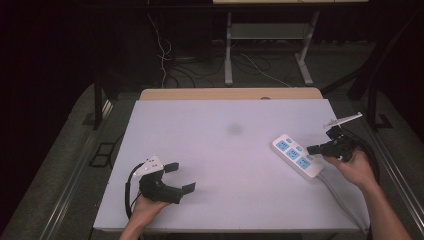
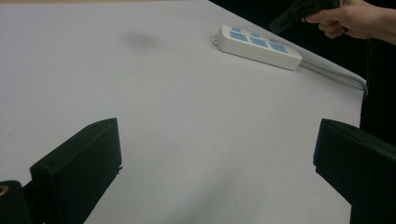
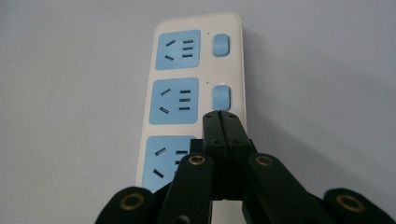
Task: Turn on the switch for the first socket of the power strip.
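- Right gripper (image 3: 223, 116), jaws pressed together, tips over the power strip (image 3: 187, 93), seemingly at a switch beside its 3 sockets.
- Strip lies at the table's (image 1: 225, 150) right edge.
- Left gripper (image 1: 175, 176) rests wide, holding nothing.

black tongs (image 3: 223, 116), brass screws, bare forearms

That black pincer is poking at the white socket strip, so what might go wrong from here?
The right gripper, jaws shut, hovers by the middle switch of the power strip. It might slip off the small button or press the neighbouring switch. The strip lies loose near the table edge, so a push may slide it. The left gripper rests open, too far to steady it.
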